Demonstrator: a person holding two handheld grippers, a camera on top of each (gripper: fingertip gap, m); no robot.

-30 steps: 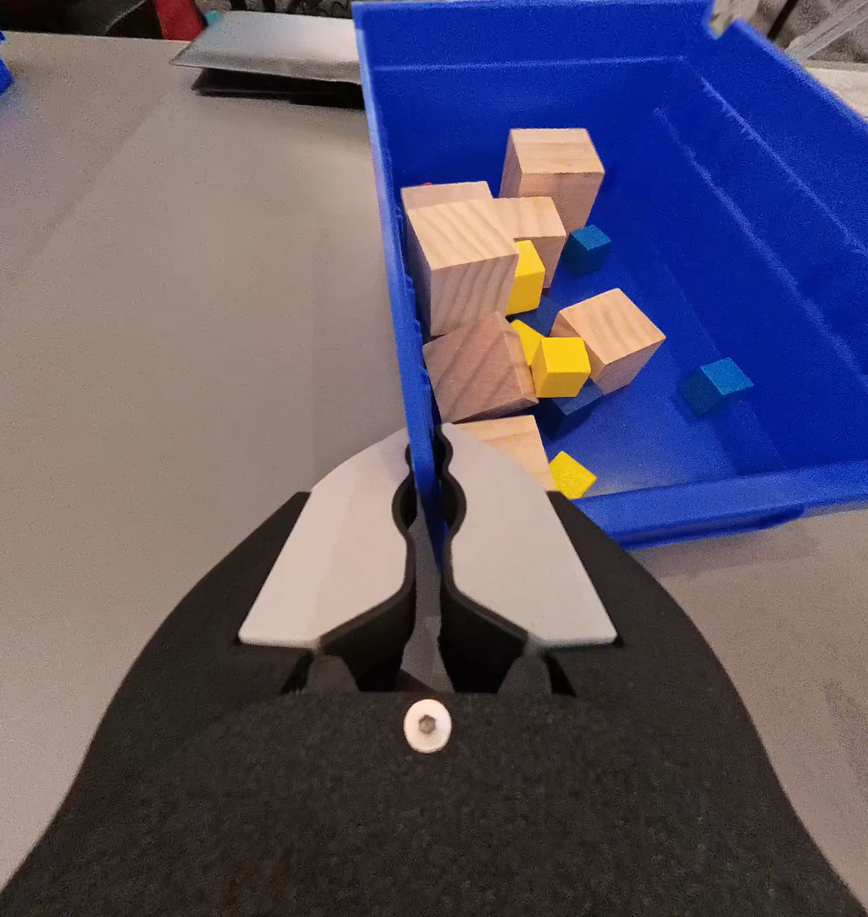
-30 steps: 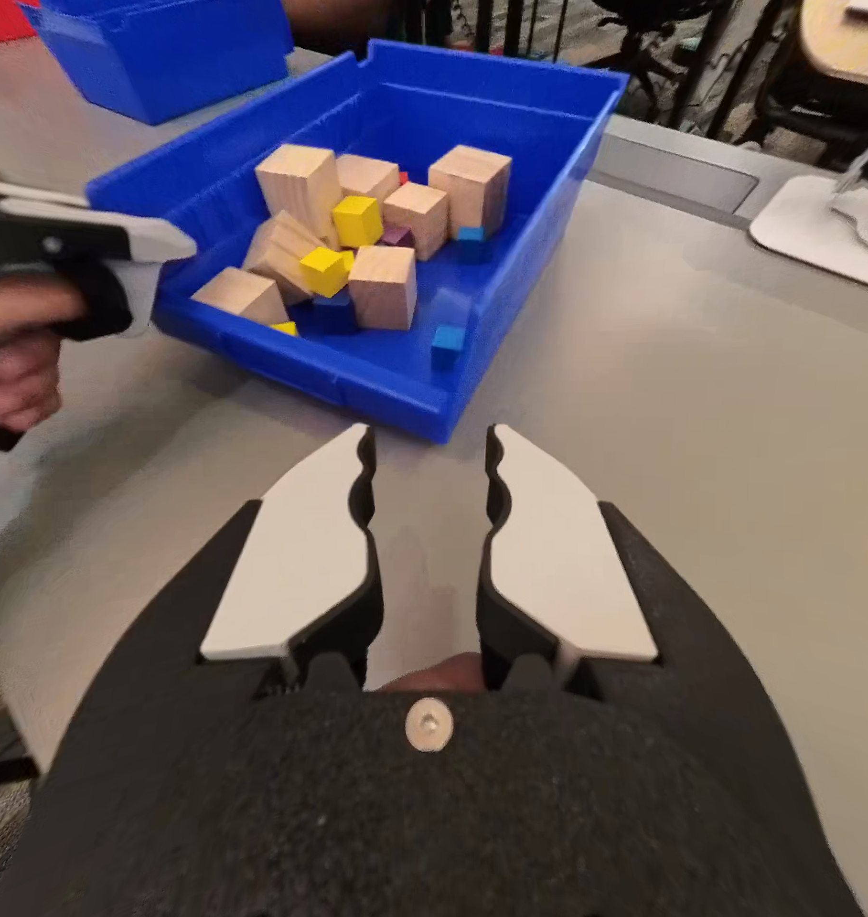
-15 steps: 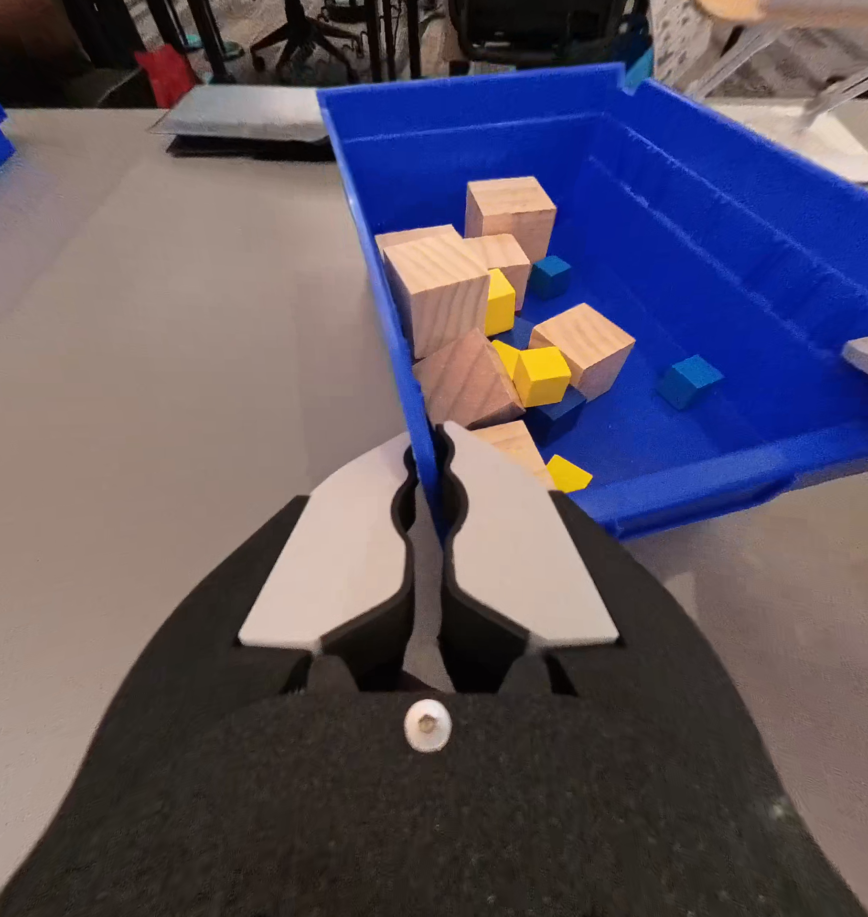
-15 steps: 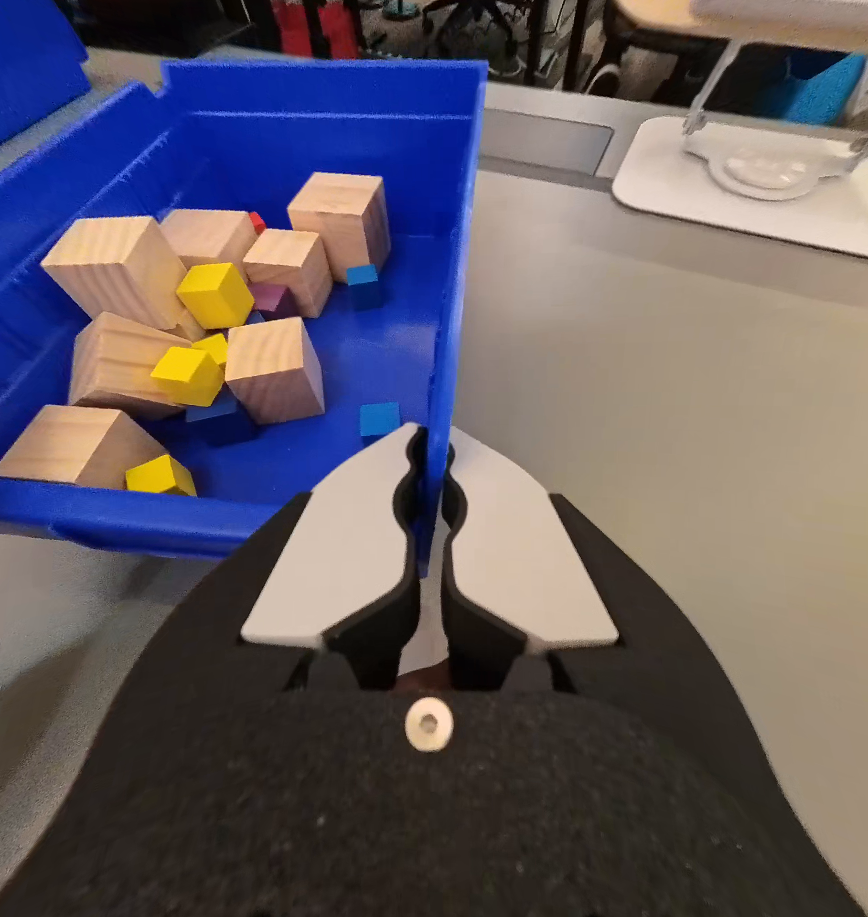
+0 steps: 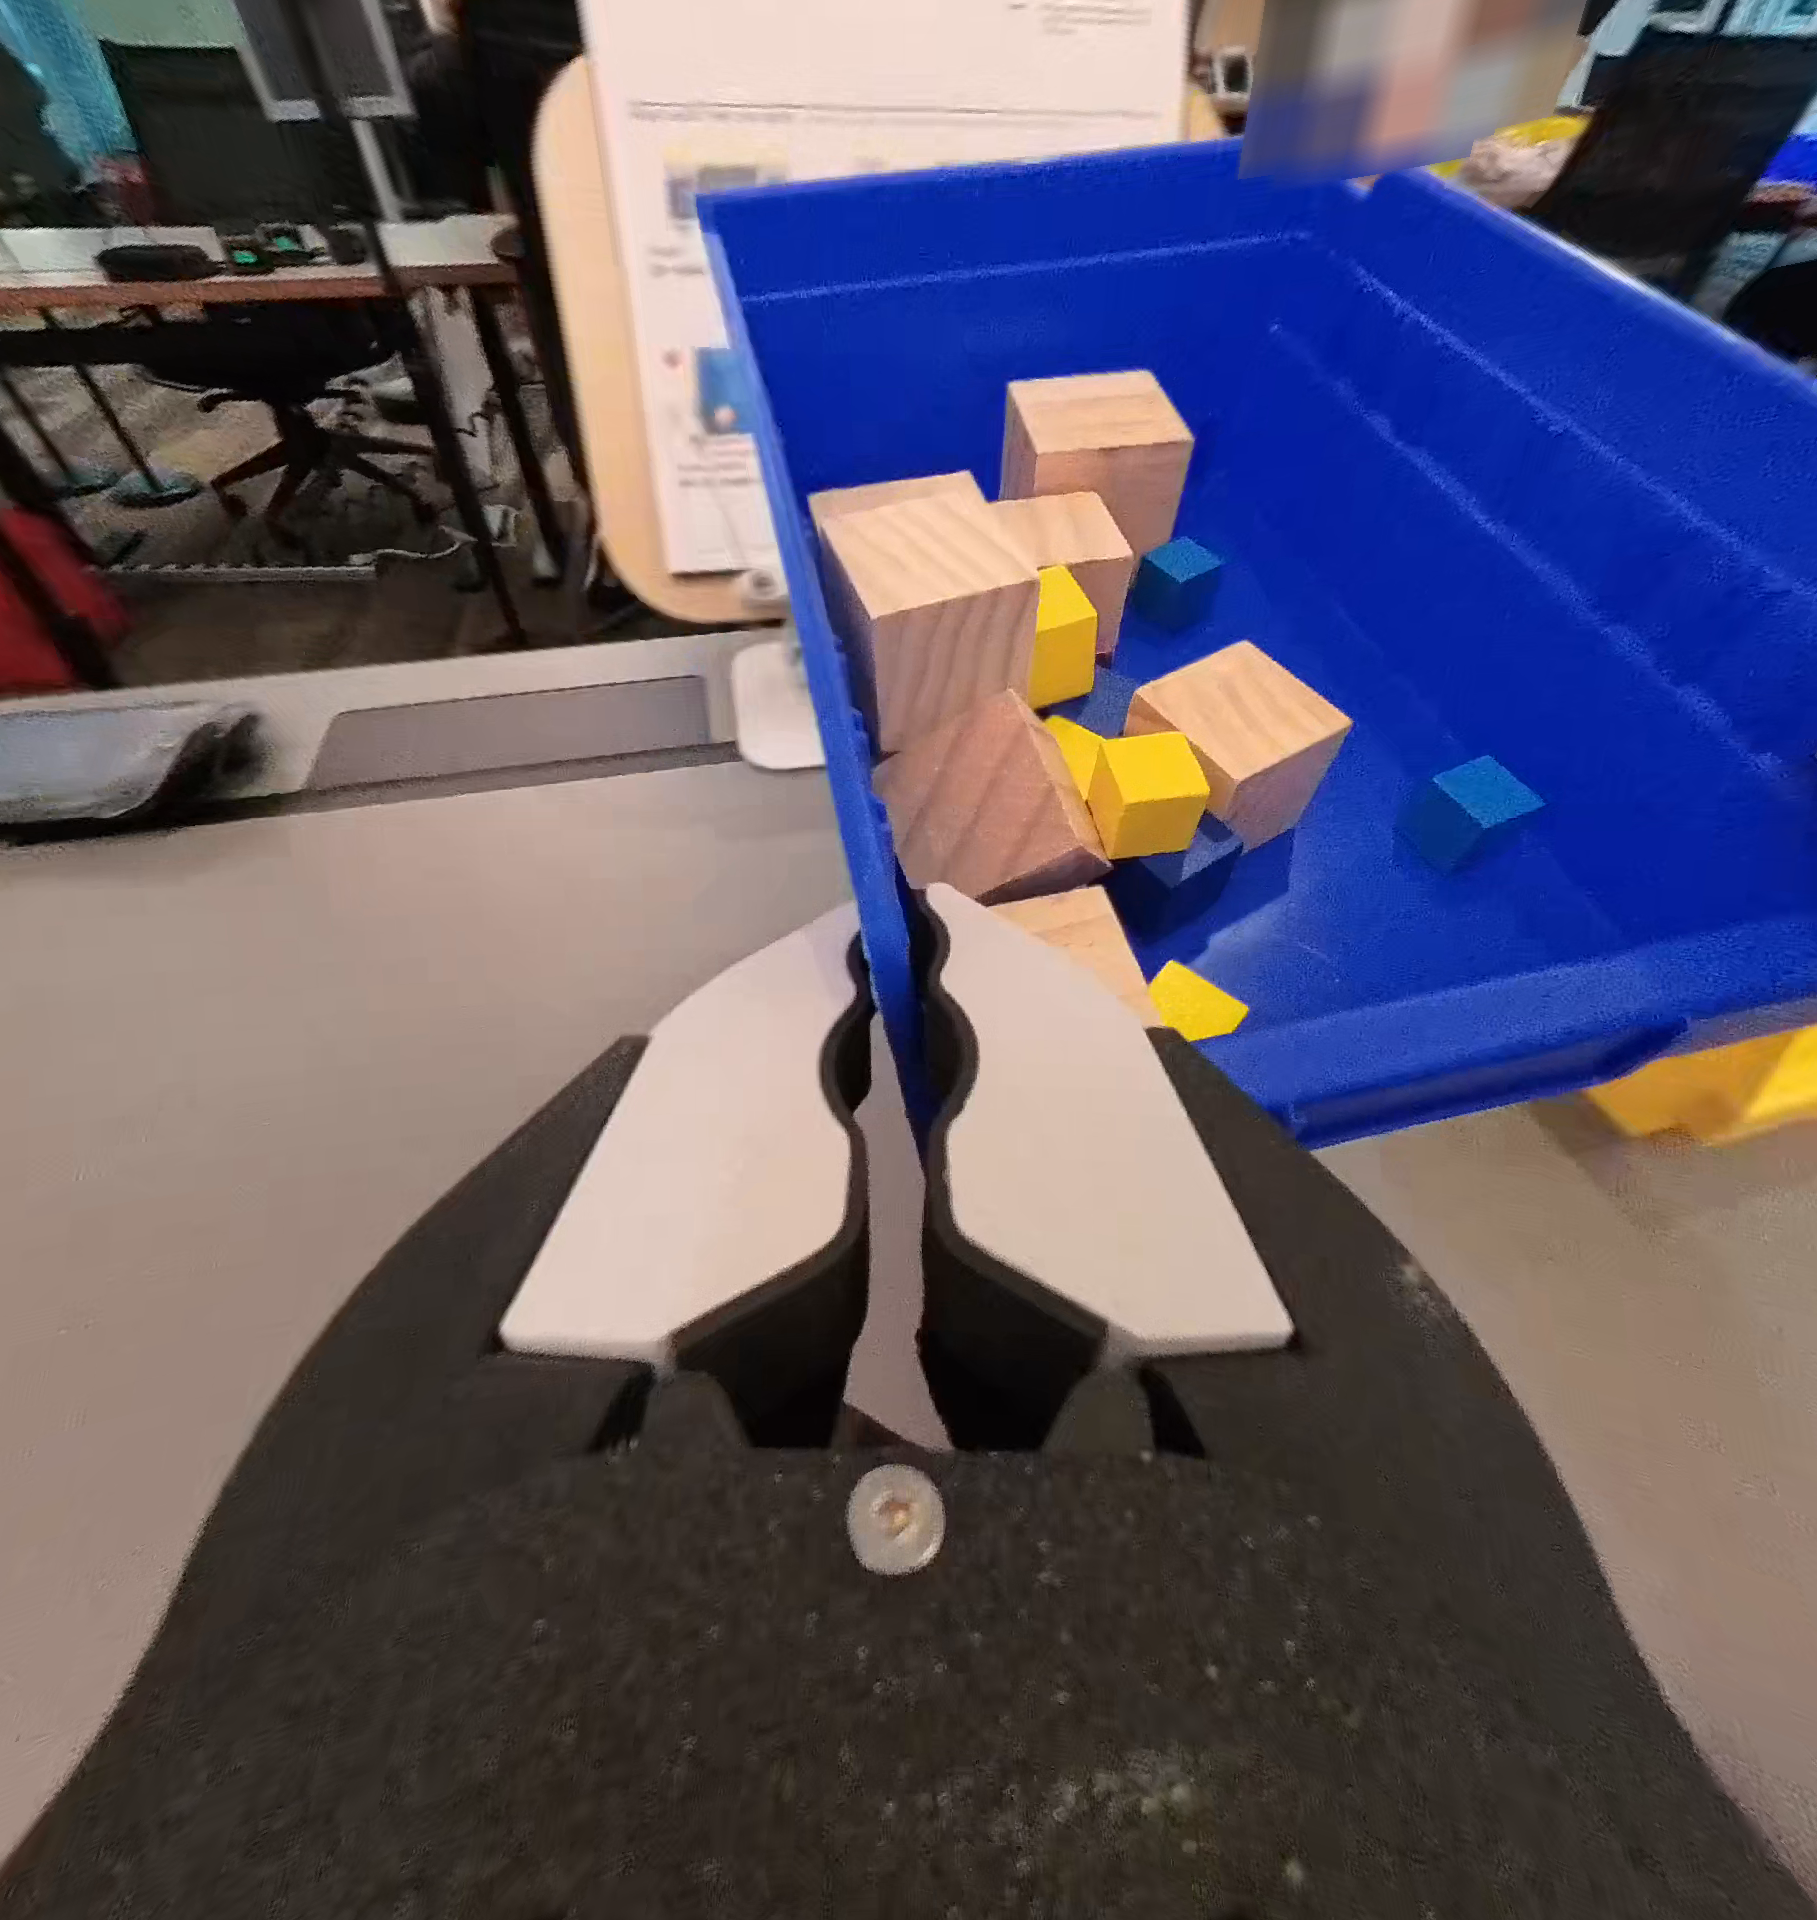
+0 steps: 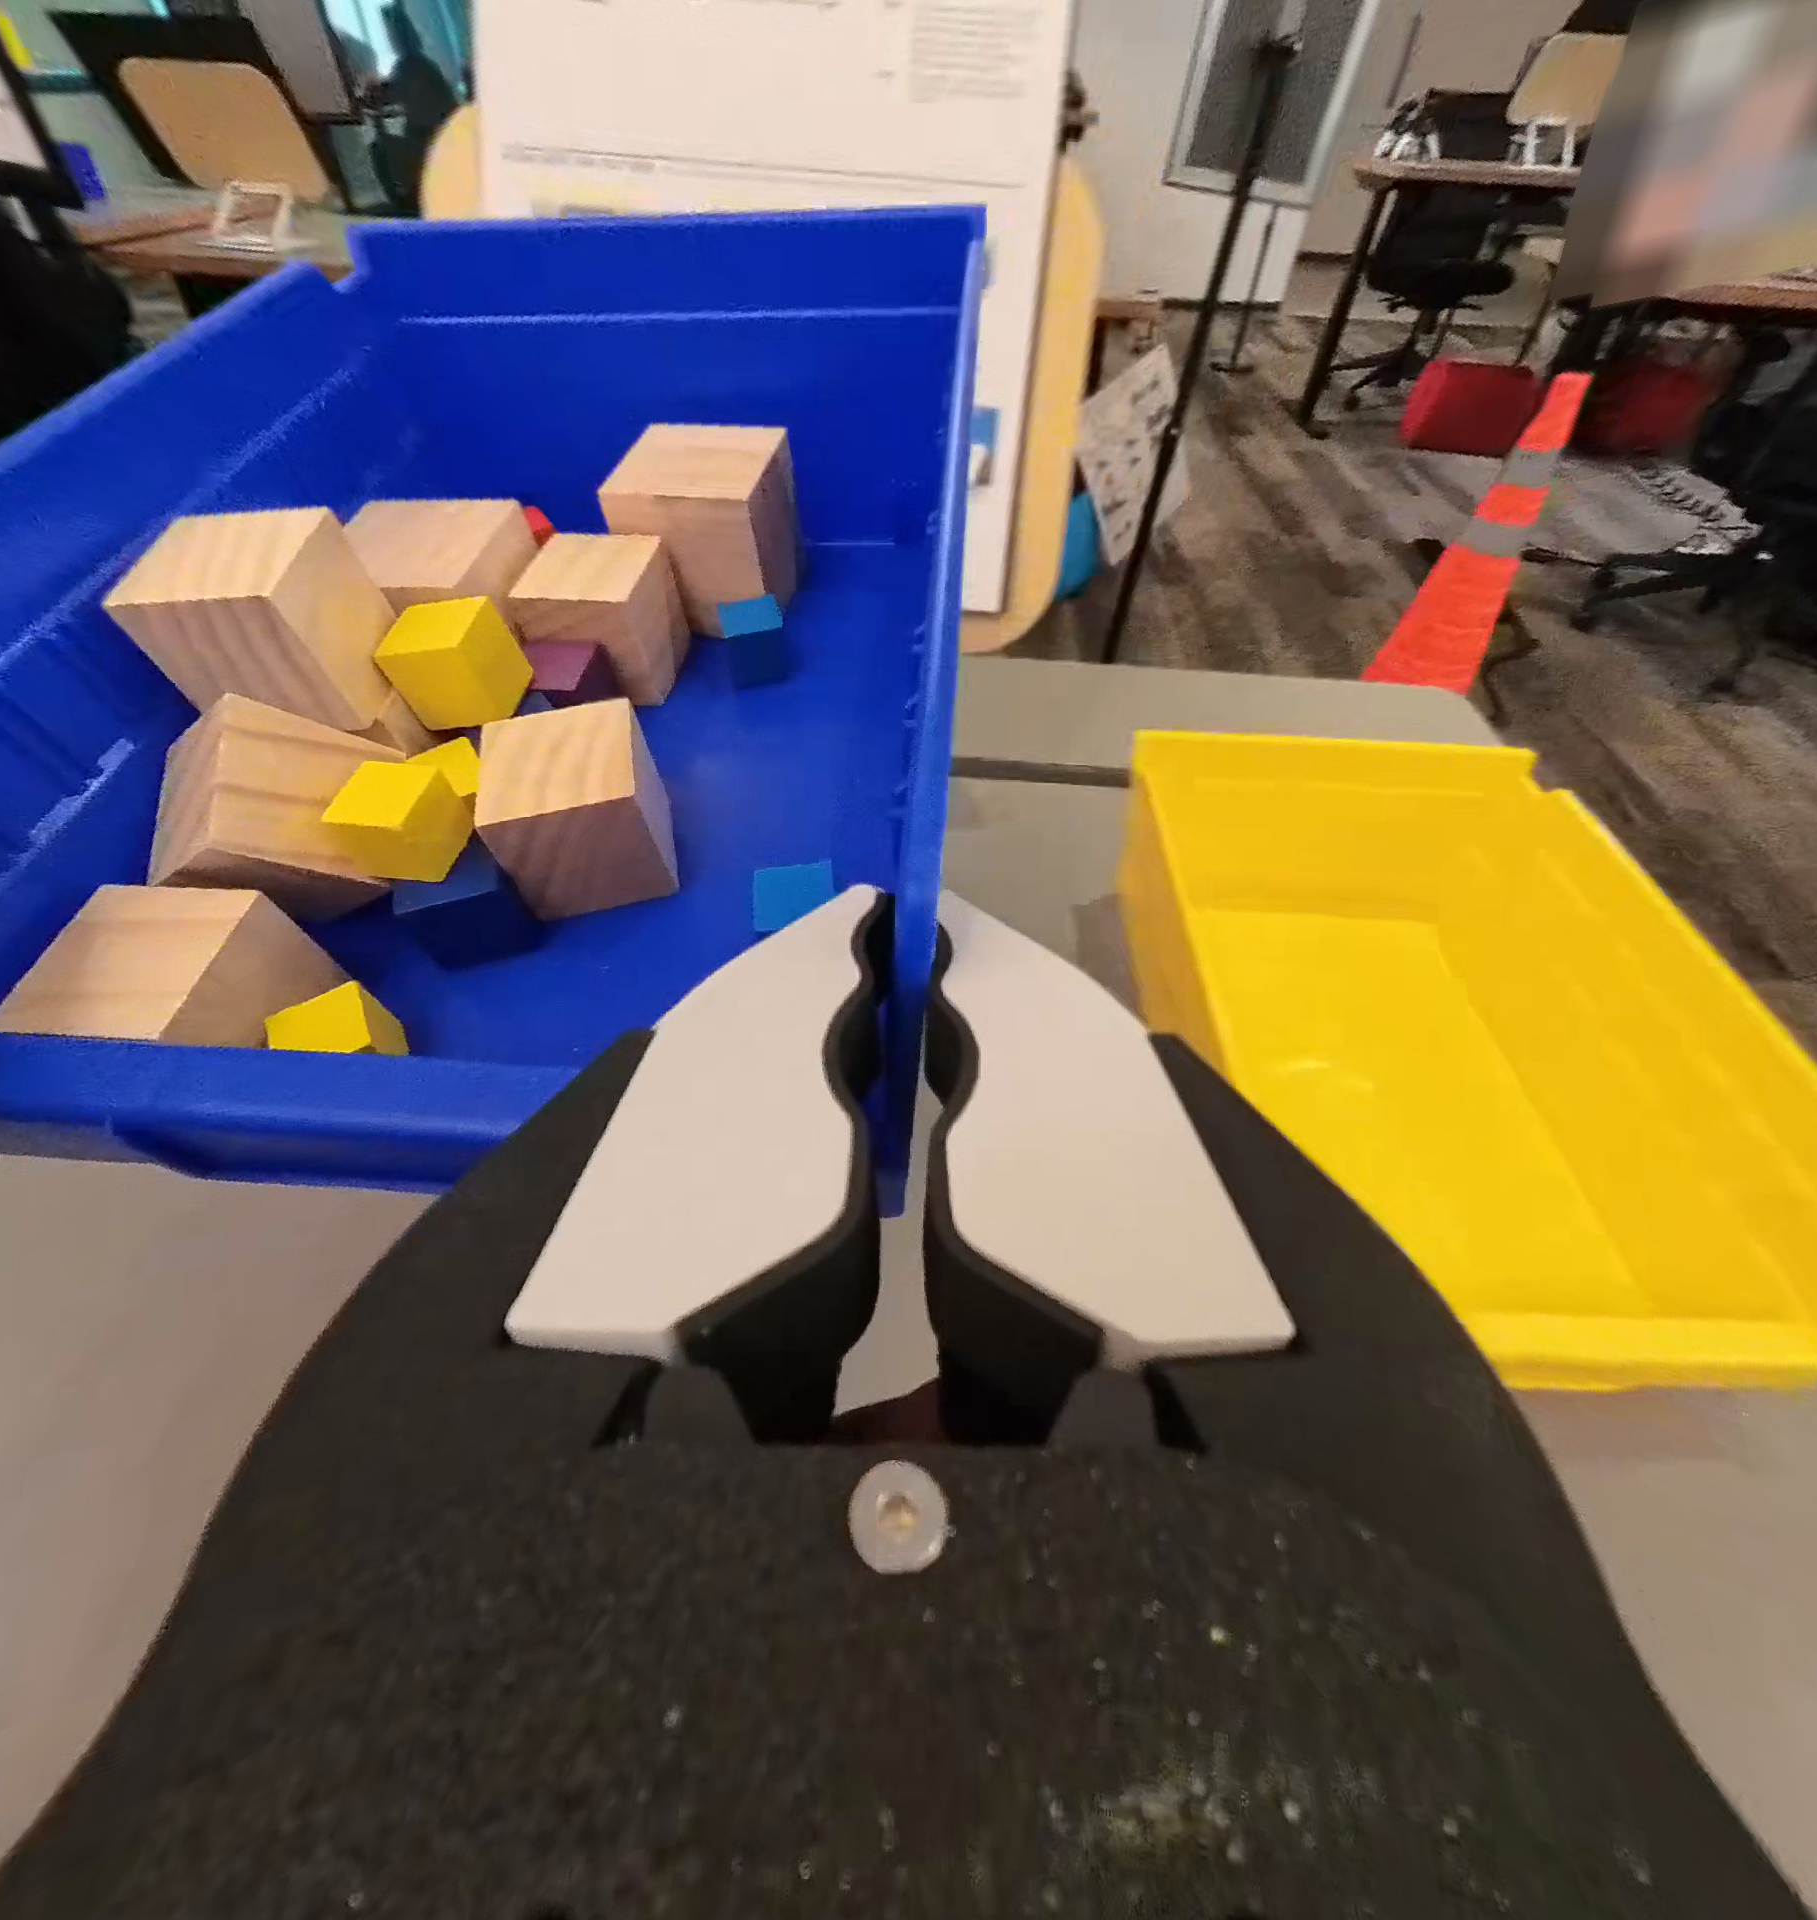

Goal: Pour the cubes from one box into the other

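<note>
Left wrist view
- Left gripper (image 5: 896, 940): fingers pressed onto the left side wall of the blue box (image 5: 1506, 436), one finger outside, one inside.
- Blue box: raised off the grey surface (image 5: 312, 1039); 0.5 s ago its base lay on that surface.
- Cubes: large wooden cubes (image 5: 945, 613) piled against the gripped wall, with small yellow cubes (image 5: 1148, 795) and blue cubes (image 5: 1470, 810) among and beside them; arrangement unchanged from the earlier frame.
- Yellow box (image 5: 1735, 1081): an edge shows under the blue box's near right corner; not visible 0.5 s ago.
- Right gripper: a grey fingertip at the right frame edge, at the box's far wall.

Right wrist view
- Right gripper (image 6: 909, 925): fingers pinching the right side wall of the blue box (image 6: 623, 301).
- Blue box: lifted, its near rim above the surface (image 6: 156, 1299).
- Cubes: wooden cubes (image 6: 249, 613), yellow cubes (image 6: 452, 660), blue cubes (image 6: 790, 894) and one purple cube (image 6: 566, 665), all inside the blue box.
- Yellow box (image 6: 1610, 1039): on the surface just right of the gripped wall; newly in view.
</note>
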